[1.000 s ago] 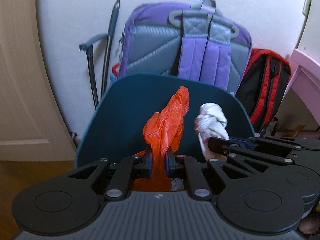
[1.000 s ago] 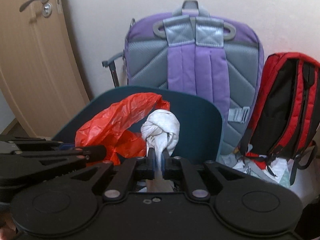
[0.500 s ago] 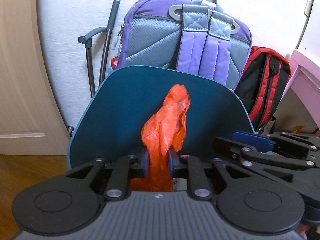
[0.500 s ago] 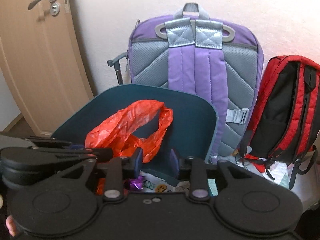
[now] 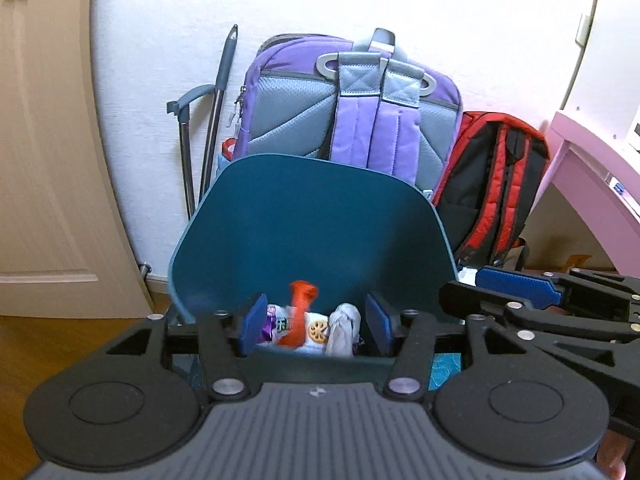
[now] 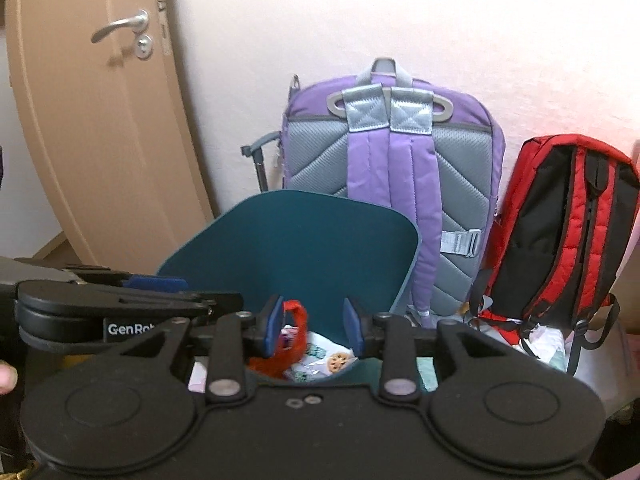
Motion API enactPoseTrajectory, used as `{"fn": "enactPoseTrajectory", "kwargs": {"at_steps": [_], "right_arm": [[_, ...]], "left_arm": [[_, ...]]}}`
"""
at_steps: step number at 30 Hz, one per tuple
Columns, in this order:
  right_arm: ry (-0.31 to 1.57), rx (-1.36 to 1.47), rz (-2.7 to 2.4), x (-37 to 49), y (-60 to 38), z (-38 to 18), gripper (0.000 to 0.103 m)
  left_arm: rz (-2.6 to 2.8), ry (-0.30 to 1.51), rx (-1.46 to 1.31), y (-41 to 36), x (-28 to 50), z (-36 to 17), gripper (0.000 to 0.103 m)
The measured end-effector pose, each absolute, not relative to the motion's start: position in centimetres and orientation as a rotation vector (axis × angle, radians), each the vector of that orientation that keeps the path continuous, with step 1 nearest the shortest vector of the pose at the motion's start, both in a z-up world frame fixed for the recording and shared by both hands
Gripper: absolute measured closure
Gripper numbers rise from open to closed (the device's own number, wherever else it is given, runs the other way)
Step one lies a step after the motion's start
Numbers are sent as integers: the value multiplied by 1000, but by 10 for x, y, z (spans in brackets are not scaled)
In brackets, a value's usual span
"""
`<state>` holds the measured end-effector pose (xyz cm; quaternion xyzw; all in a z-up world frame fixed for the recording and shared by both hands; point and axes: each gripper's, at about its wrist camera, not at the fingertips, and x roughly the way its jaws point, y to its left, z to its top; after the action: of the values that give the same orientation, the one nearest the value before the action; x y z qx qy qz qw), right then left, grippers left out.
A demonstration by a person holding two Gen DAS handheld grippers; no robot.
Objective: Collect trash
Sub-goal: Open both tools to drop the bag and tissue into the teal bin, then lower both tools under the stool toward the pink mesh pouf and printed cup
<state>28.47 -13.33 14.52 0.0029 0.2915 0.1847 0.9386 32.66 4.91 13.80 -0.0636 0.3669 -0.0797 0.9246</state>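
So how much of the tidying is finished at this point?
Done: the orange plastic bag and the knotted white bundle lie inside the teal bin, on top of snack wrappers. In hand: nothing; the left gripper and right gripper both have open, empty jaws above the bin. Left: possibly the crumpled white stuff by the red backpack, though I can't tell it's trash.

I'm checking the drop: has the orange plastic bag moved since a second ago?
Yes. The orange plastic bag left the left hand-held gripper, now open, and sits lower, down inside the teal bin instead of against its back wall.
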Motion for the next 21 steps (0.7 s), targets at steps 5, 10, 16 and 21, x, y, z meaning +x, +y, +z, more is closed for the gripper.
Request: {"fn": "enactPoseTrajectory", "kwargs": {"at_steps": [5,10,16,21], "right_arm": [[584,2,404,255,-131,154,61],[577,1,443,225,-124,155,56],[590,12,491,200,-114,146,54],[617,30,530,187,-106,133,51]], "left_arm": [[-172,744,-124,56,295,146,48],[-167,743,-125,69,262,148,44],[-156,745,-122,90,226,142,33],[-151,746,-130,108,201,132,28]]}}
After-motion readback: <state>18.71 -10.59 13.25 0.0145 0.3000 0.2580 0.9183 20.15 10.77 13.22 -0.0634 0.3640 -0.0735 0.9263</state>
